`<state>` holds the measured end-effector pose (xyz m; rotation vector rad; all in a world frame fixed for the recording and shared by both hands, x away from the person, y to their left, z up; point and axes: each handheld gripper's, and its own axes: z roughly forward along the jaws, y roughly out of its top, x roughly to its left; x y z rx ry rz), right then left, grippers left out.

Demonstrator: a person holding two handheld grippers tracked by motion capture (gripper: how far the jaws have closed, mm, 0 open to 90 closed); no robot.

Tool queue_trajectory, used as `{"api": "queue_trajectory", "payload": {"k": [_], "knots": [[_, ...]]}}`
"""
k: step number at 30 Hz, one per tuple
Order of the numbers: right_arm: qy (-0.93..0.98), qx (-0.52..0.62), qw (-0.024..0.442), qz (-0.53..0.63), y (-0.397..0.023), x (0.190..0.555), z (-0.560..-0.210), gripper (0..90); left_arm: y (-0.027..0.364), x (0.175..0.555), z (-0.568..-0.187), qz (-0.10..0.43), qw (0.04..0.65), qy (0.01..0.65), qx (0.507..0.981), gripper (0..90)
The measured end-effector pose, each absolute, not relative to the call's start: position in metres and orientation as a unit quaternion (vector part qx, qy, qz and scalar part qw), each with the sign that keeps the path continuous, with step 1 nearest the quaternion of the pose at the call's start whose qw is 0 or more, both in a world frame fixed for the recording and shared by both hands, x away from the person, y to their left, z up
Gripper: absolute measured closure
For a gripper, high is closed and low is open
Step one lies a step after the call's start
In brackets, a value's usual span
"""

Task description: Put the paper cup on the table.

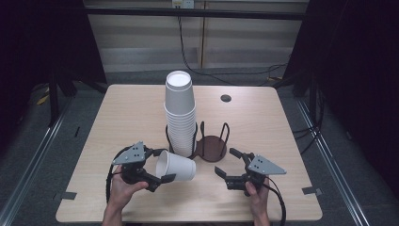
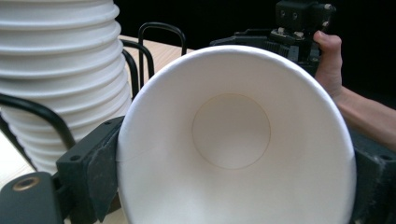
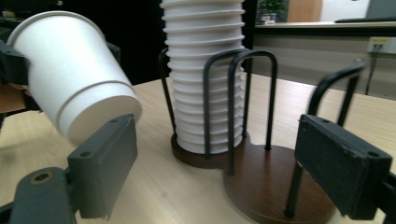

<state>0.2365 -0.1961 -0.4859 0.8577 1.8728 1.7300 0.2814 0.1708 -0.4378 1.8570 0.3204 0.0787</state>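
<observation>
Dark curtains flank a pale panelled wall behind a light wood table [image 1: 141,108], with cables trailing on the grey floor beyond its far edge. Centre of table: a tall stack [image 1: 179,110] of white paper cups, upside down, standing in one bay of a dark two-bay wire holder [image 1: 210,146]; the other bay, toward the right edge, holds nothing. In the right gripper view the stack [image 3: 205,70] sits inside the wire hoops on the brown base [image 3: 261,182]. A small dark grommet hole [image 1: 226,98] lies near the far edge. Near the front edge, left of centre, the left gripper [image 1: 157,165] clamps a single cup [image 1: 175,165] by its rim, jaws partly closed on it; cup lies tilted, mouth toward the hand, base pointing at the holder and just beside the stack. The left gripper view looks straight into that cup [image 2: 233,140], pads pressed on either side of its rim. Right gripper [image 1: 229,162] sits right of centre by the front edge, jaws spread wide, holding nothing, aimed at the holder; cup [image 3: 70,70] hangs just above its left jaw.
</observation>
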Motion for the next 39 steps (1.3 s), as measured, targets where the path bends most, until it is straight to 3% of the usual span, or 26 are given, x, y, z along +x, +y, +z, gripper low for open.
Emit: {"api": "queue_trajectory", "payload": {"k": [17,39], "knots": [[0.652,0.347,0.298,0.605,-0.201,0.233,-0.508,13.2,0.19,0.288,-0.432,0.046,0.551,0.166,0.817,9.3],[0.627,0.331,0.314,0.631,-0.206,0.226,-0.512,13.1,0.223,0.307,-0.413,0.072,0.526,0.217,0.819,9.1]]}}
